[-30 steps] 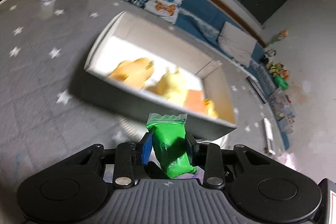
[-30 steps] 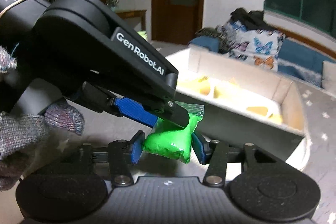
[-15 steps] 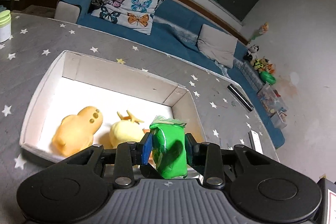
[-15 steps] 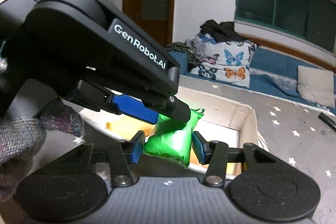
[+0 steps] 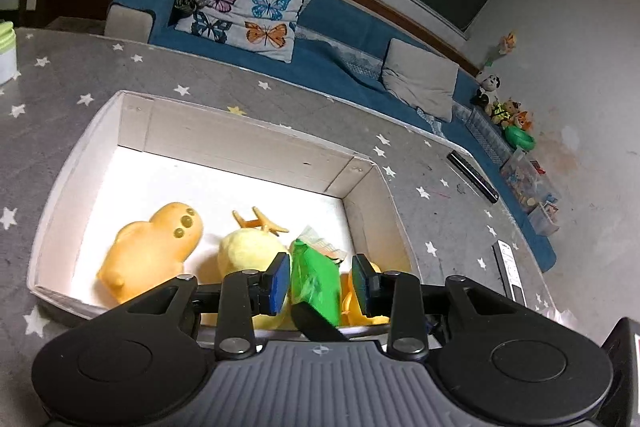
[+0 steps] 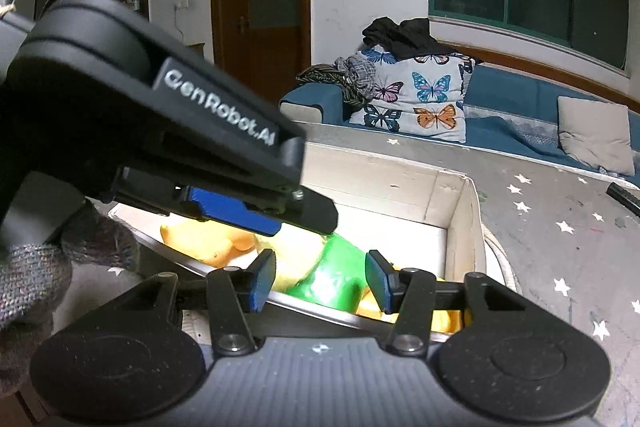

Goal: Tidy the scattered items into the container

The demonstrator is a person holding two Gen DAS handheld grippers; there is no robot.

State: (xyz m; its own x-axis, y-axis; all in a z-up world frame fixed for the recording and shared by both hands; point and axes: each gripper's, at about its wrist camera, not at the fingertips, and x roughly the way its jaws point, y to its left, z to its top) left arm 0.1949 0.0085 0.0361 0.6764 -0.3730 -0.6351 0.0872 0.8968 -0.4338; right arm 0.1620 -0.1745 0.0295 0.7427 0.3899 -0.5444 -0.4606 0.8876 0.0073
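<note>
Your left tongs and right tongs both hang spread apart over the white box, gripping nothing. The green packet sits loose inside the box, beside the yellow toys.

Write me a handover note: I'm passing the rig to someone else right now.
Left gripper: over the white box, fingers either side of the green packet; a gap shows on one side, so the grip is unclear.
Right gripper: open, empty, beside the box.
Done: orange toy and yellow plush lie in the box.
Left: confirm the packet is released, withdraw, then probably the black bar and white remote on the table.
</note>
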